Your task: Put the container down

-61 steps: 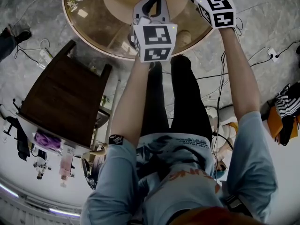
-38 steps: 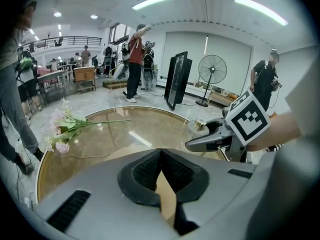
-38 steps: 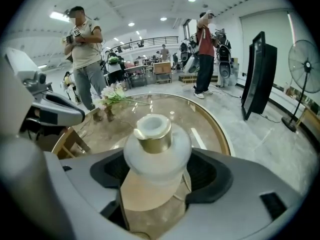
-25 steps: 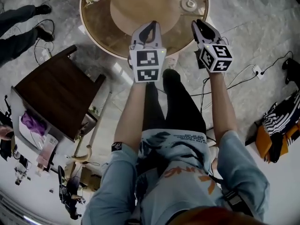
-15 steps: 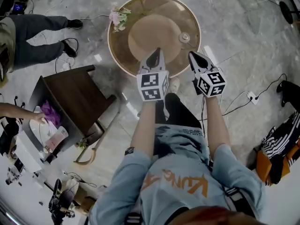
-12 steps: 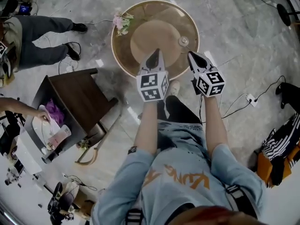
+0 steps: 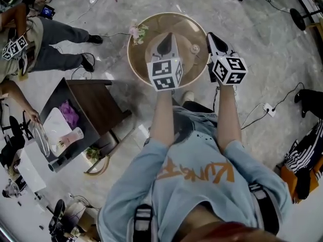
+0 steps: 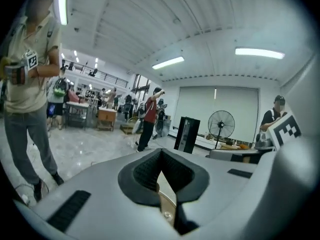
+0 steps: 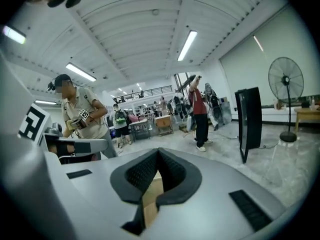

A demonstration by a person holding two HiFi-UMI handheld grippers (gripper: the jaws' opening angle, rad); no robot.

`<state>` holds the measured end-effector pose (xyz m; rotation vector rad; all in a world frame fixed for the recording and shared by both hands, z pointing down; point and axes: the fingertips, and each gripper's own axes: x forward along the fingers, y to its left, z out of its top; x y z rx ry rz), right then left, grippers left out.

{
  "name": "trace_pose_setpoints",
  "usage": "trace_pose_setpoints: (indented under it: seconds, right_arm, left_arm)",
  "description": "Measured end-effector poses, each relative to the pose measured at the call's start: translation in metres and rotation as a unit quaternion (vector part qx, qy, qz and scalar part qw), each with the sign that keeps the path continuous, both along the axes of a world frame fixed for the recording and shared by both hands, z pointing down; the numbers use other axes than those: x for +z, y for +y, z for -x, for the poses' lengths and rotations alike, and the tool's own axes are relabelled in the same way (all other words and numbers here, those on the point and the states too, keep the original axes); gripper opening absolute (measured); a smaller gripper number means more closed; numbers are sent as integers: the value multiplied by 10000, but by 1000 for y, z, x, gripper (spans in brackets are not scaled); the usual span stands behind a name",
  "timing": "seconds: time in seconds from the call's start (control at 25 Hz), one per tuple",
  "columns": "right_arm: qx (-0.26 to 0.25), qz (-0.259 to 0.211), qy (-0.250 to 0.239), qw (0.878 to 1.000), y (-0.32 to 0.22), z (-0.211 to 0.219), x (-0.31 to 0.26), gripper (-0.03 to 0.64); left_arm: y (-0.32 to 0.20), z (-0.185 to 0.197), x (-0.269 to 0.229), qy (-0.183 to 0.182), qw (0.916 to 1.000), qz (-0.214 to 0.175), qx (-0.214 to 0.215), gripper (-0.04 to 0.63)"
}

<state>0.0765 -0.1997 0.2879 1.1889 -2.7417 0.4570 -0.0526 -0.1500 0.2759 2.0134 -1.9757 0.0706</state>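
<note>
A small round clear container (image 7: 195,48) stands on the round wood-and-glass table (image 7: 139,67), right of its raised middle disc. Nothing touches it. In the head view my left gripper (image 7: 165,37) is held high over the table's middle, its jaws together and empty. My right gripper (image 7: 210,36) hangs over the table's right rim, just right of the container, also shut with nothing in it. Both gripper views look level across the hall, and the pads of the left gripper (image 8: 160,155) and of the right gripper (image 9: 158,152) meet at their tips.
Pink flowers (image 7: 137,32) lie at the table's left rim. A dark wooden side table (image 7: 96,107) with a white tray (image 7: 56,130) stands left of me, and people stand beyond it. Cables and a power strip (image 7: 268,110) lie on the floor to the right.
The round table has shrunk and slid lower in the head view as I drew up and back. Both grippers have risen away from the tabletop; the container stays where it was on the table.
</note>
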Motion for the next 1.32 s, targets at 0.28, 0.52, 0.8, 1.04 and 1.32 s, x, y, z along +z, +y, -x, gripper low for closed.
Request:
trace_pose_setpoints:
  seconds: [0.28,0.52,0.8,1.04,1.32]
  right_arm:
    - [293,-925,187,9951,-12,-15,-82,12]
    - [388,-1347,62,9901,-12,-22,-117,12]
    - [362,-1465,33,9885,-10,-25,-125,12]
    - [281,-1490,-31,9884,-13,-32,-128,12]
    - [179,-1537,5,9880,-18,-29,-127,12]
  left_arm:
    - [-11,4,-87,-1209,9892,-797,-231,25]
    - [-5,5,-114,-1224,9869,-1020,-272,25]
    - [-1,6,-117,-1108,9872,-1089,-365,25]
    - [-5,2,-114,-1068,9875,-1090,-383,25]
    - [-11,1,-110,-1013,9888,-1037,-362,25]
